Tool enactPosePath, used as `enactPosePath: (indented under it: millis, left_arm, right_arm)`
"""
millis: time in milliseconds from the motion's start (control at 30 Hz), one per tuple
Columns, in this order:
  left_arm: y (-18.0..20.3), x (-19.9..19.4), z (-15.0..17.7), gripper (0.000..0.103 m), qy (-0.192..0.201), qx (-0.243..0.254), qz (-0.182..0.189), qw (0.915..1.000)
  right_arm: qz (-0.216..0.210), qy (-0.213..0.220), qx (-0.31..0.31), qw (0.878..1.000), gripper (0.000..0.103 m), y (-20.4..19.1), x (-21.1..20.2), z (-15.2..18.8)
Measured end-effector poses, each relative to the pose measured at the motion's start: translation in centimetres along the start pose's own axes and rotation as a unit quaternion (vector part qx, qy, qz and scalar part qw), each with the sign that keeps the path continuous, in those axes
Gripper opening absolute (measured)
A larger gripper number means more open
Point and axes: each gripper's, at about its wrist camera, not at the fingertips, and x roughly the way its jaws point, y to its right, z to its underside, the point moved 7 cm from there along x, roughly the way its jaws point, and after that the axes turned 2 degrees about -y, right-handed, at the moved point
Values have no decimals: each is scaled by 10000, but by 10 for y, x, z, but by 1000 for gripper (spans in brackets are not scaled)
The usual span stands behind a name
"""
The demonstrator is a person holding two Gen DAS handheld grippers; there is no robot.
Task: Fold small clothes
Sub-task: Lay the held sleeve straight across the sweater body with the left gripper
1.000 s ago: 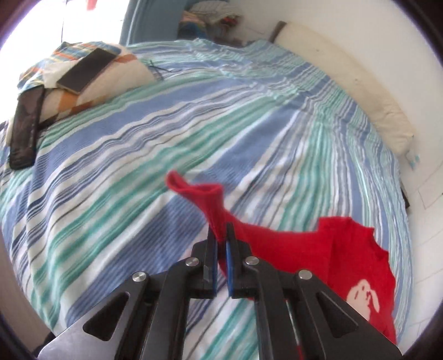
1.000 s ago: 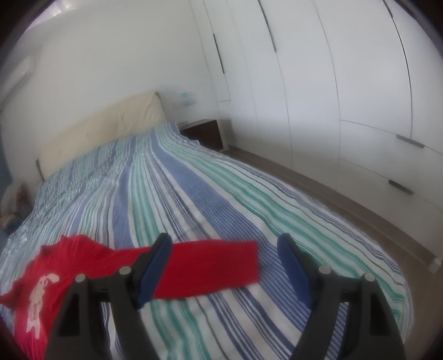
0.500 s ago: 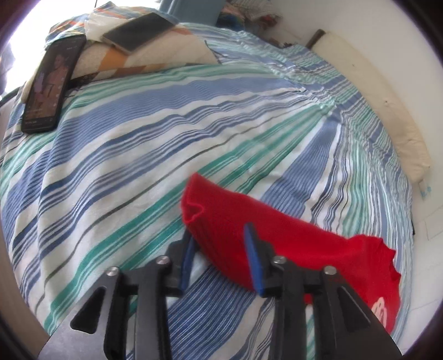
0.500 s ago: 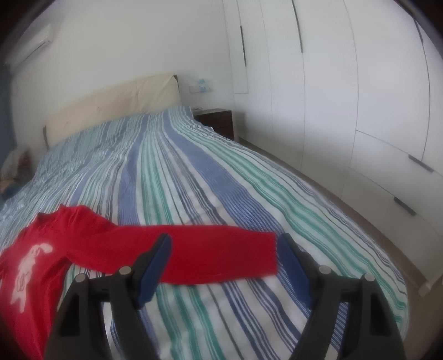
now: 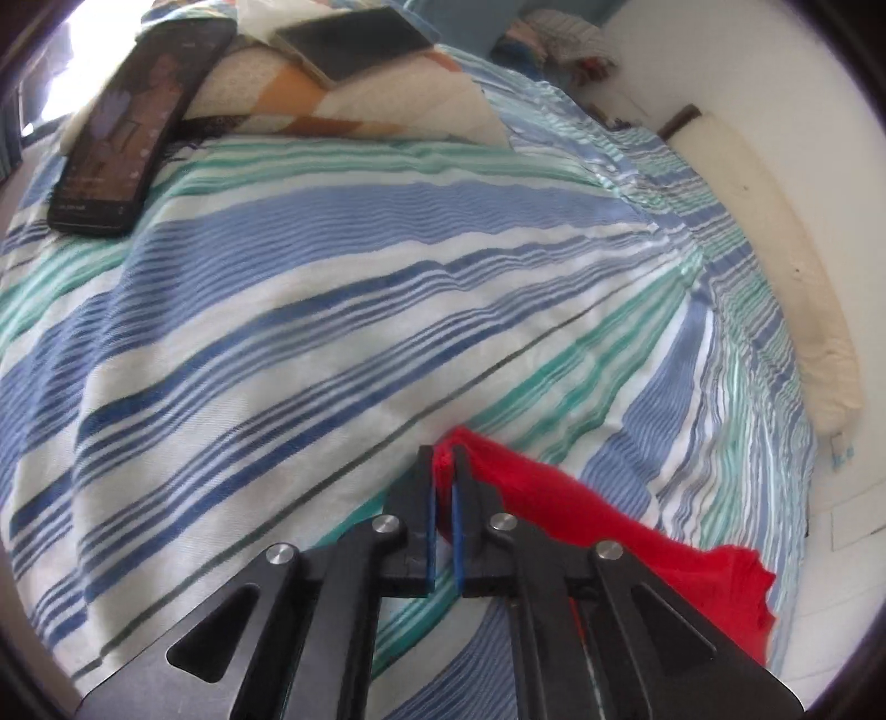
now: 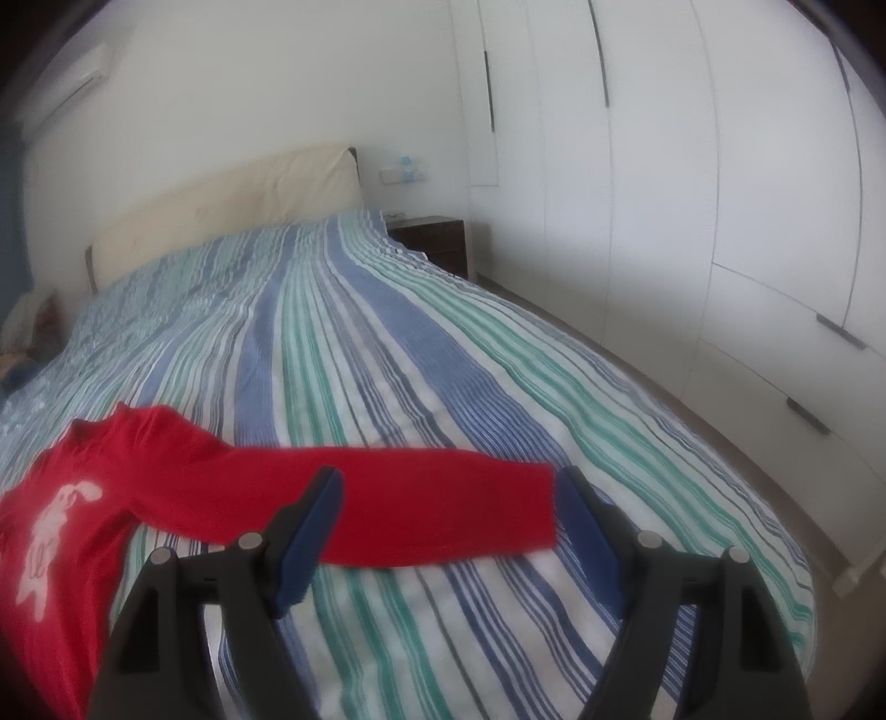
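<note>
In the left wrist view, the black arms of the left gripper fill the bottom of the frame and hide part of the red shirt behind them; the shirt's body runs off toward the lower right, where only a ragged red edge shows. The print on its chest is out of sight here. The gripper's fingers are pressed together on the tip of one sleeve, a small fold of red cloth poking up between the blue pads at lower centre. Two phones lie in the upper left, one dark phone on the striped bedspread and another on a patterned pillow; what the screens show is too blurred to read.

In the right wrist view the picture is soft all over. The shirt lies flat on the bedspread at lower left, its left side cut off by the frame edge, a white figure printed on the chest. Its other sleeve stretches straight across the lower middle. The right gripper hangs over that sleeve with its fingers spread wide, one on each side of the cuff end, gripping nothing. A cream headboard and white wardrobe doors stand behind.
</note>
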Motion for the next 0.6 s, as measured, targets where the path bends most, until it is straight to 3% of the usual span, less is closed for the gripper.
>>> enactPosePath:
  millis: [167,433,533,600]
  left_arm:
    - [-10,-3,7,2,205,190,-859,9959]
    - [-4,3,12,6,259,759,-1424,9866]
    - [-3,1,13,18,227,813,-1399,9866]
    - [-3,-4,14,54,252,774,-1332,9877]
  right_arm:
    - [-4,33,40,10000,77,1,-1,-1]
    - [-8,45,142,9999,77,7,-2,0]
    - [7,24,165,9999,78,8,-1,0]
    - [26,6,135,9999,77,7,0,1]
